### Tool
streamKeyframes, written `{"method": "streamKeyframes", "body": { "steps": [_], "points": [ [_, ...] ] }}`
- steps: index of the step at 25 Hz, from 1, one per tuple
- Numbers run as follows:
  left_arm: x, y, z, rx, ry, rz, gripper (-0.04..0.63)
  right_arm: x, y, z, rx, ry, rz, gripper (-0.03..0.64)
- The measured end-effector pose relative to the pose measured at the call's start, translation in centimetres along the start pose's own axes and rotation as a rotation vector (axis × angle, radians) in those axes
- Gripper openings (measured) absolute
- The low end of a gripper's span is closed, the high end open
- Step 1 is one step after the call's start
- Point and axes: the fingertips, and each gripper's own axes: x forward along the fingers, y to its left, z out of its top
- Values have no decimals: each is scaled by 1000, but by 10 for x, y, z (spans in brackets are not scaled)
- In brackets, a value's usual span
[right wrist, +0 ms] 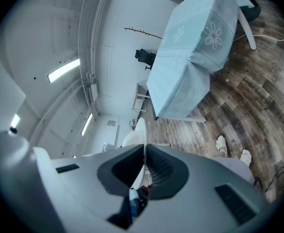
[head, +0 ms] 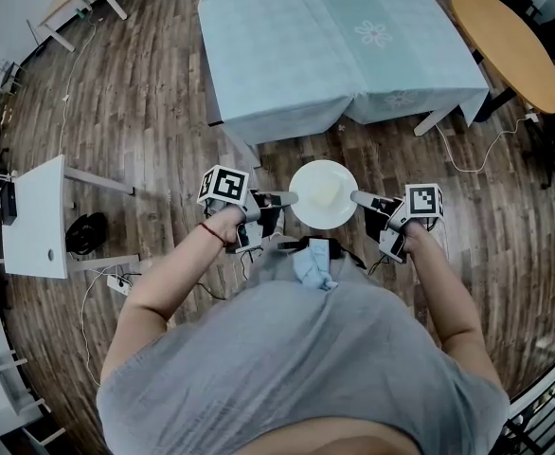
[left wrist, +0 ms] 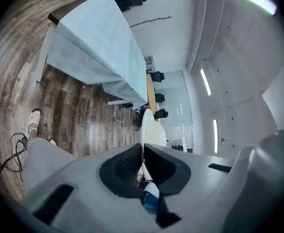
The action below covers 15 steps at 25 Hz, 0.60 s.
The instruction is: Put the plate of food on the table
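Both clamp the plate (head: 323, 194) rim: left gripper (head: 290, 198), right gripper (head: 356, 196). Food possibly a pale lump. Table (head: 287, 55) well ahead of both; placing not yet done.

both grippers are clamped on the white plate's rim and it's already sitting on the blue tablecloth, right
Not quite. The left gripper and right gripper are indeed shut on the plate rim, but the head view shows it held above the wooden floor, short of the blue-clothed table.
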Motion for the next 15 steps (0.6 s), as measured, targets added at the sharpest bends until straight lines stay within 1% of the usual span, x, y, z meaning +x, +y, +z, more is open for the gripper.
{"method": "streamKeyframes", "body": {
  "steps": [4,9,13,15],
  "points": [
    [2,-1,1,-9,-5,-5,31,0,3,3,23,2,6,38],
    [-1,1,5,-12,-22,-7,31,4,4,9,-11,22,-6,38],
    [-2,1,10,-11,-46,-8,31,8,3,14,-17,39,-14,38],
    [-2,4,13,-13,-58,-7,31,13,5,17,-28,48,-5,38]
  ]
}}
